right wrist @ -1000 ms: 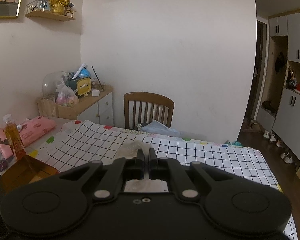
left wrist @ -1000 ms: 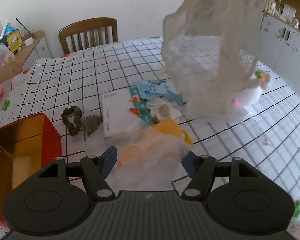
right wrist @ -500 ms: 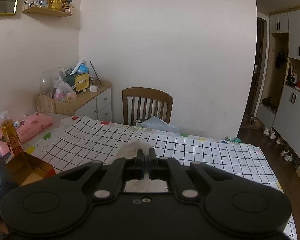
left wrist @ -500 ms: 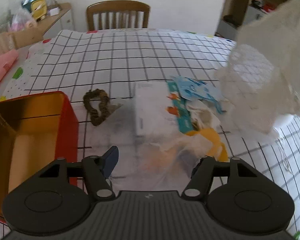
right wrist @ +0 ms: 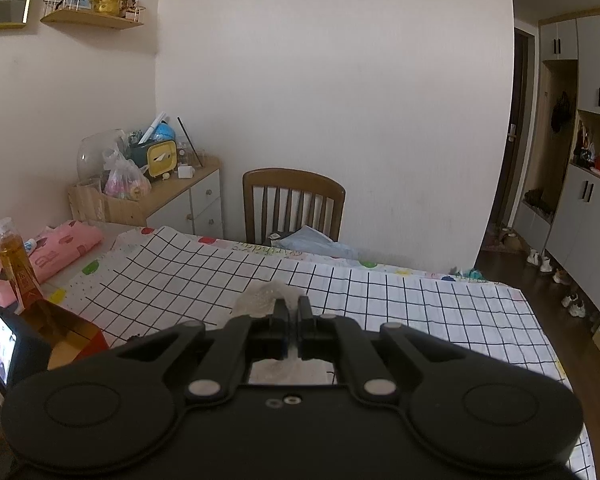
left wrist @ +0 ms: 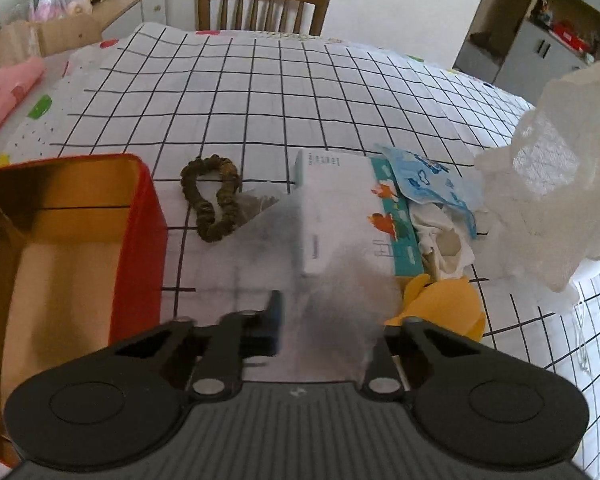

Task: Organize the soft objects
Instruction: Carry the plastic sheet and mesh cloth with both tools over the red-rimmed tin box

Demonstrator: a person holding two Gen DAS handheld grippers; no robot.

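My right gripper [right wrist: 293,312] is shut on a white mesh bag [right wrist: 265,298] and holds it up; the bag hangs at the right of the left wrist view [left wrist: 552,184]. My left gripper [left wrist: 328,312] is open, with a sheer translucent fabric [left wrist: 332,272] lying blurred between its fingers above the table. Behind it lie a white tissue pack [left wrist: 336,200], a blue printed packet [left wrist: 428,180], a crumpled white cloth [left wrist: 444,236], a yellow soft item [left wrist: 444,304] and a brown scrunchie [left wrist: 212,200].
An open red tin box [left wrist: 140,232] with a gold inside stands at the left on the checked tablecloth [left wrist: 260,92]. A wooden chair [left wrist: 264,4] stands at the far edge. A pink bundle [left wrist: 4,92] and a bottle [right wrist: 14,256] are at the left.
My left gripper moved forward and lower over the pile, and its left finger moved inward. The mesh bag shifted further right in the left view. My right gripper stayed shut and high.
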